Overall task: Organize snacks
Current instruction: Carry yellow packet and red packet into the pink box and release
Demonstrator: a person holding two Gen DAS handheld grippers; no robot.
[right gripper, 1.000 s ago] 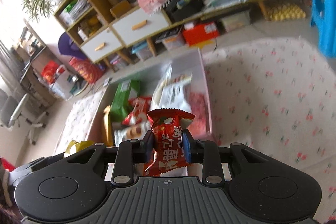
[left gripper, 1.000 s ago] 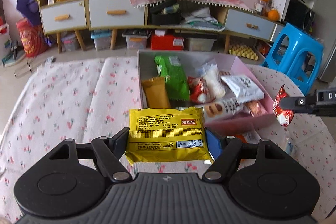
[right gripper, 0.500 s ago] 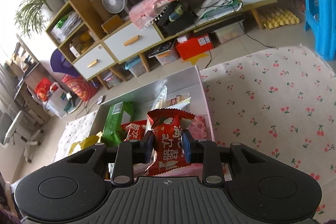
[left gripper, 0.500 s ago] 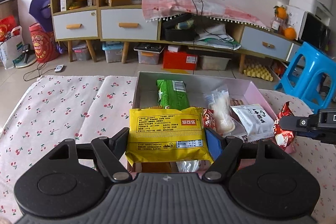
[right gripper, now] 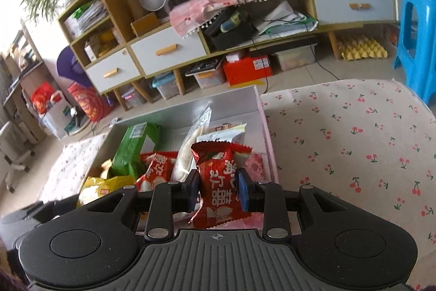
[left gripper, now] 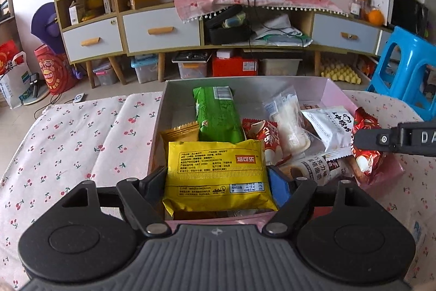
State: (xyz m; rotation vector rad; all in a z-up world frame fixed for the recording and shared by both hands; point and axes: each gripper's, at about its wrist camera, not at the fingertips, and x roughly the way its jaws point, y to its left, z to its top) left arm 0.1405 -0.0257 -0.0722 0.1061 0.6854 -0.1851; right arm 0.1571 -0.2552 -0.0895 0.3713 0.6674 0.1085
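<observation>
A pink box [left gripper: 335, 92] on the cherry-print cloth holds several snack packets, among them a green one [left gripper: 216, 113] and a white one [left gripper: 331, 124]. My left gripper [left gripper: 218, 182] is shut on a yellow snack packet [left gripper: 218, 173] and holds it over the box's near left part. My right gripper [right gripper: 218, 192] is shut on a red snack packet [right gripper: 218, 182] over the box's near right corner; it also shows in the left wrist view [left gripper: 365, 146]. The box [right gripper: 261, 111] and the yellow packet [right gripper: 103, 188] show in the right wrist view.
The cherry-print cloth [left gripper: 68, 143] spreads to both sides of the box. A blue plastic stool [left gripper: 403, 72] stands at the right beyond the cloth. A long sideboard with drawers [left gripper: 163, 32] and floor bins stands behind.
Both grippers moved forward over the box with their packets. The box now lies directly beneath them, and the right gripper's red packet has come in over the box's right side.
</observation>
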